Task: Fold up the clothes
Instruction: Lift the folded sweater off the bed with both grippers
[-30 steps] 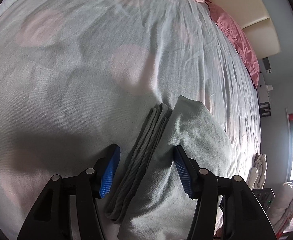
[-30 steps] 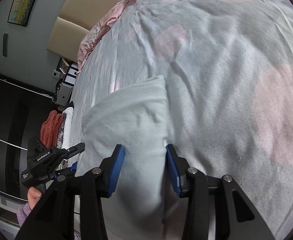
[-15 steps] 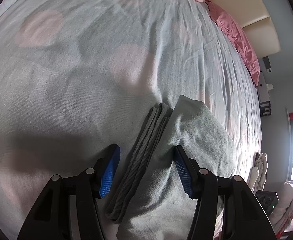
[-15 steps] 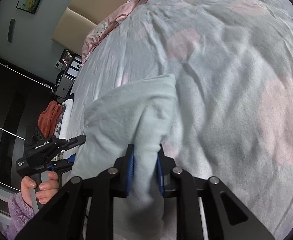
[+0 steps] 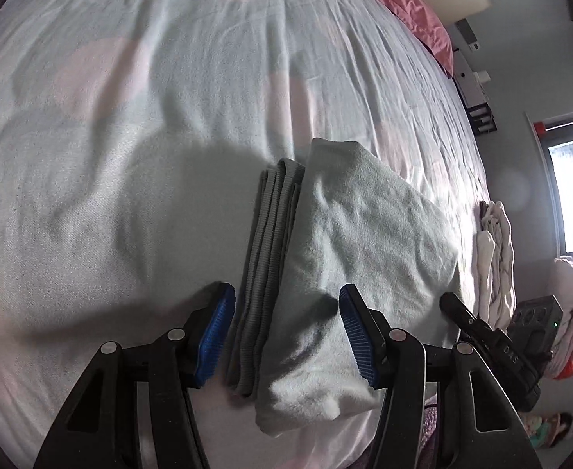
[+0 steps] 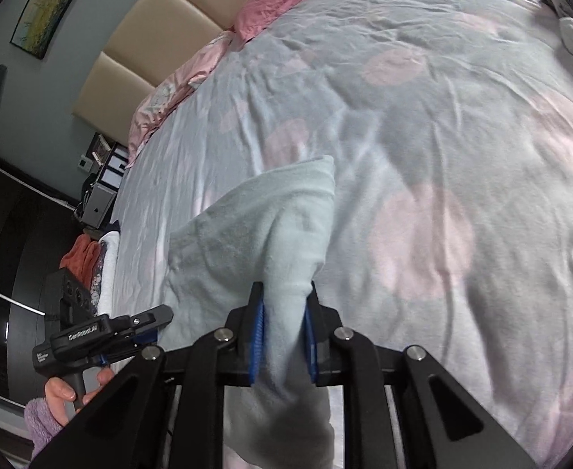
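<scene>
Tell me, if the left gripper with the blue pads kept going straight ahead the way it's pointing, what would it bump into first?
Probably the folded clothes. The left gripper is open, and the grey ribbed garment and the edge of the pale green garment lie right between its fingers. Beyond them is only the bedspread. Its height above them is unclear.

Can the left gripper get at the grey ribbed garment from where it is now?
Probably yes: the left gripper is open, and the grey ribbed garment lies between its fingers beside the pale green garment; nothing covers its near edge.

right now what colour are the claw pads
Blue, ribbed pads on black arms, clearest in the left wrist view.
</scene>
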`<state>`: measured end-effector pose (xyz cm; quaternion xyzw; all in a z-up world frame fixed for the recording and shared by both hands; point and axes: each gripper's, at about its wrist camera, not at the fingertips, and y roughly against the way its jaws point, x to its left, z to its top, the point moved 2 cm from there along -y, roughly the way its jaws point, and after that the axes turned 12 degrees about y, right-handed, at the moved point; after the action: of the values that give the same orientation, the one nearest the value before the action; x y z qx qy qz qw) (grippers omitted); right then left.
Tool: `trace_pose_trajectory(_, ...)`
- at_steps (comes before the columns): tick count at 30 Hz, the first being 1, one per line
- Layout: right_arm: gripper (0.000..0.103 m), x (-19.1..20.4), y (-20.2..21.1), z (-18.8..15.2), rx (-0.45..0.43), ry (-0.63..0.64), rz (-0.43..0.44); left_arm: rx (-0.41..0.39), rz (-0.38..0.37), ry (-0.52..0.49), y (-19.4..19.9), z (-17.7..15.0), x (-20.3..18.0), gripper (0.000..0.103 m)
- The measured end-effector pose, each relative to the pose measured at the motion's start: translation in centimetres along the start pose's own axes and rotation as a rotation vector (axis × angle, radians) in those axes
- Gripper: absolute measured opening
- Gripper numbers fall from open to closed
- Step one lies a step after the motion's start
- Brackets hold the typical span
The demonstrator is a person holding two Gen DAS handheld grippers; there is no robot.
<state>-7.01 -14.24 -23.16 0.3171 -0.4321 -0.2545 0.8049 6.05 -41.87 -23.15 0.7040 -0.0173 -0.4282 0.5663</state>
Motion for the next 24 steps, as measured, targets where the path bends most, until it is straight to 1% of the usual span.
trace_pose_trajectory(3, 0.017, -1.4, -1.0, -0.4, 0.027, -0.068, 0.008, -0.012, -0.05, 0.057, 0.9, 0.5, 0.8, 0.057)
trace_pose_trajectory(6, 0.017, -2.1, -2.0, -0.7, 0.043, -0.087, -0.008, -0.022, -0.105, 0.117, 1.7, 1.1, 1.9, 0.058)
trace_pose_trajectory(8, 0.018, -2.5, -2.2, -0.9, 0.044, -0.113, 0.005, -0.033, -0.125, 0.126, 2.0, 1.3, 2.2, 0.06)
trace_pose_trajectory(10, 0.018, -2.9, -2.2, -1.0, 0.041, -0.132, 0.02, -0.037, -0.141, 0.112, 2.1, 1.5, 2.0, 0.063)
trace_pose_trajectory(17, 0.018, -2.8, -2.2, -1.1, 0.034, -0.134, 0.02, -0.01, -0.055, 0.001, 0.0, 1.9, 0.4, 0.065)
trace_pose_trajectory(21, 0.018, -2.6, -2.3, -1.1, 0.033, -0.135, 0.017, 0.003, -0.052, -0.034, -0.5, 2.1, 0.2, 0.065)
trace_pose_trajectory(24, 0.018, -2.6, -2.4, -1.0, 0.033, -0.139, 0.018, 0.019, -0.03, -0.066, -1.3, 2.1, 0.2, 0.064)
